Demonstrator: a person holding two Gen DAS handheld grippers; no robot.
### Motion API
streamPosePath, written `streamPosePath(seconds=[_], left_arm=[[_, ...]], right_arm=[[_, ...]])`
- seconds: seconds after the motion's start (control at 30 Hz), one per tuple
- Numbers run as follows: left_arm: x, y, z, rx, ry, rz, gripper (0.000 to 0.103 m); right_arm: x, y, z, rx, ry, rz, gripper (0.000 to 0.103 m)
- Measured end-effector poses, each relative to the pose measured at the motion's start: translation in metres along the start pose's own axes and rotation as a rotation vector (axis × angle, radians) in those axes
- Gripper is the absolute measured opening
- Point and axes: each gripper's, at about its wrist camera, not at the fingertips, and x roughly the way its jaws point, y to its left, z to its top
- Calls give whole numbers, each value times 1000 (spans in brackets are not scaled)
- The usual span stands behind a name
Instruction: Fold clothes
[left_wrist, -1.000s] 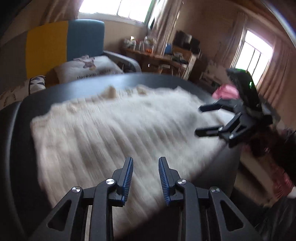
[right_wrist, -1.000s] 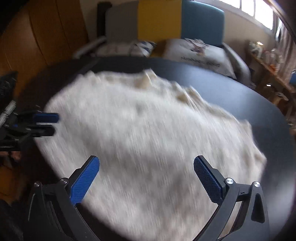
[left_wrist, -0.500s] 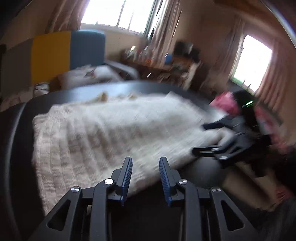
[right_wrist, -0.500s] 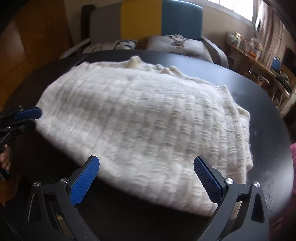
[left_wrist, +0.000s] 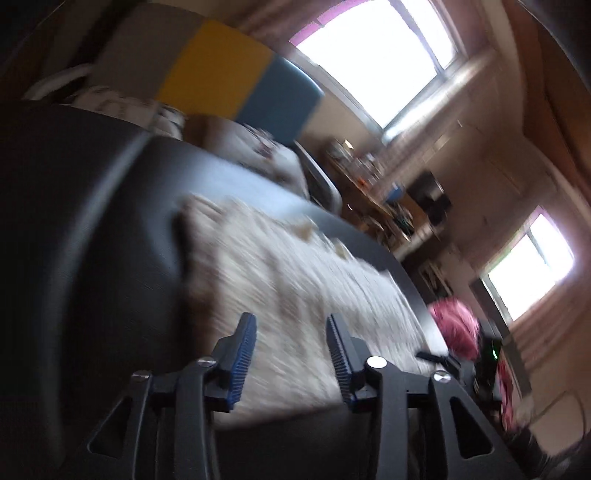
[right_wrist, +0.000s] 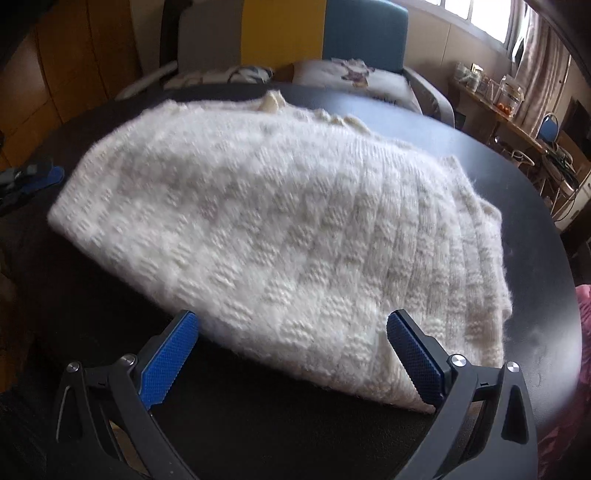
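Note:
A cream knitted sweater (right_wrist: 277, 221) lies folded on the round black table (right_wrist: 535, 332); it is blurred as the sweater (left_wrist: 295, 288) in the tilted left wrist view. My right gripper (right_wrist: 291, 321) stands wide open just over the sweater's near edge, with nothing between its blue pads (right_wrist: 166, 362). My left gripper (left_wrist: 290, 350) is open with a narrower gap and holds nothing, low over the sweater's end. Its blue fingertip (right_wrist: 44, 177) shows at the sweater's far left. The right gripper (left_wrist: 439, 358) is a dark blur at the sweater's far end.
A person's pink sleeve (left_wrist: 454, 325) is behind the right gripper. A sofa (right_wrist: 325, 33) with grey, yellow and blue back panels and a printed pillow (right_wrist: 354, 77) stands behind the table. A cluttered wooden desk (right_wrist: 509, 110) is at the right.
The left wrist view has rolled sideways and dropped low at the sweater's end, its fingers a little wider apart. The right gripper came closer to the sweater's near edge, still wide open.

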Motion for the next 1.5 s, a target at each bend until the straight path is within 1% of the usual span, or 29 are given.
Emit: streamPosePath(seconds=[0.03,0.13,0.2,0.27,0.37,0.43,0.5,0.57,0.73,0.77,0.83,0.87,0.9,0.93,1.0,1.17,1.23,1.3,1.37,1.43,1.5], left_arm=[[-1,10,7,-19,1,11,44],[13,34,23,-80,79,-2,47],[26,49,32,-118,131,-1,51],[41,58,36,-146,190,-26,55],[65,64,34,-192,277,-89,60],[73,66,35,-216,285,-138,61],[79,69,39,-240,297,-160,61],[85,68,44,-245,305,-168,61],[99,57,51,-216,322,-155,61],[101,55,51,-212,324,-151,59],[102,55,50,-211,329,-143,50],[102,55,48,-213,330,-139,34],[103,56,46,-216,331,-134,24],[102,58,44,-220,325,-128,23],[98,57,40,-222,288,-135,20],[90,50,37,-222,227,-135,18],[82,44,39,-213,194,-159,18],[74,38,41,-204,161,-184,18],[68,31,44,-192,128,-218,18],[64,23,46,-185,101,-248,18],[61,16,47,-183,78,-275,17]], right_arm=[[-1,1,4,1,-9,4,103],[-1,4,19,-11,-24,6,103],[2,6,29,-26,-29,1,103],[4,8,39,-41,-33,-4,103],[7,10,53,-61,-41,-11,103],[10,11,57,-62,-43,-13,103],[12,10,61,-59,-45,-10,103],[16,9,65,-61,-43,-12,103],[29,4,68,-36,-28,-18,103],[30,2,68,-24,-26,-20,103],[33,-6,70,2,-25,-20,103],[34,-9,71,14,-28,-17,103],[34,-12,72,22,-32,-19,103],[35,-14,74,22,-37,-23,103],[35,-16,78,17,-48,-29,103],[45,-16,86,-8,-38,-44,103],[49,-16,90,1,-34,-45,102],[48,-16,96,20,-53,-3,101],[48,-10,101,5,-70,21,100],[59,-1,105,-44,-29,-11,100],[76,6,106,-72,26,-16,100]])
